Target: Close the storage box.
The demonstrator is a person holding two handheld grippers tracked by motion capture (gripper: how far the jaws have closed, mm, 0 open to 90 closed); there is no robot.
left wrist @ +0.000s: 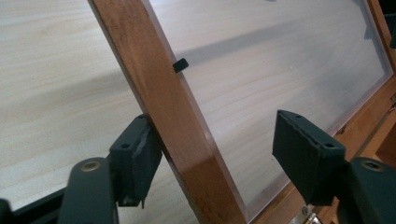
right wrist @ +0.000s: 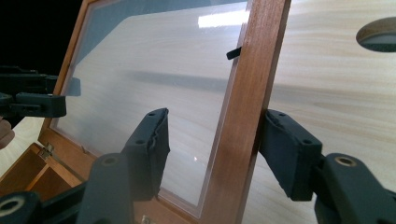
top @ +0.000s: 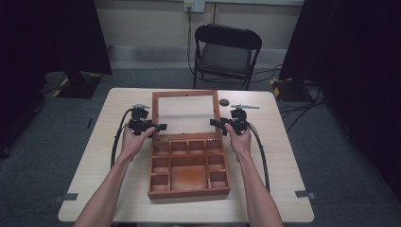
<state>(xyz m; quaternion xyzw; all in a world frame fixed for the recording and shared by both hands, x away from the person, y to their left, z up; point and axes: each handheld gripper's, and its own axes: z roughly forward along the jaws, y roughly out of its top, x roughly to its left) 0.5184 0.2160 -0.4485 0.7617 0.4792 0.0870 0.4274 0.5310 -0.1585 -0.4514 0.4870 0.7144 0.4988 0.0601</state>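
A wooden box [top: 189, 185] with several empty compartments sits open on the table. Its lid [top: 155, 111], a wooden frame around a clear panel, is swung back behind the hinges. My left gripper [top: 160, 126] straddles the lid's left rail [left wrist: 154, 93]. One pad [left wrist: 140, 154] rests against the rail's outer side, while the other pad stands well apart over the panel. My right gripper [top: 215, 124] straddles the right rail [right wrist: 252, 93] in the same way. Its outer pad [right wrist: 285, 144] touches the wood and its inner pad hangs off the panel. Both are open.
The light wooden table [top: 118, 165] has bare room on both sides of the box. A small dark round object [top: 224, 102] lies beside the lid's far right corner. A black folding chair [top: 227, 52] stands beyond the table, with dark curtains on either side.
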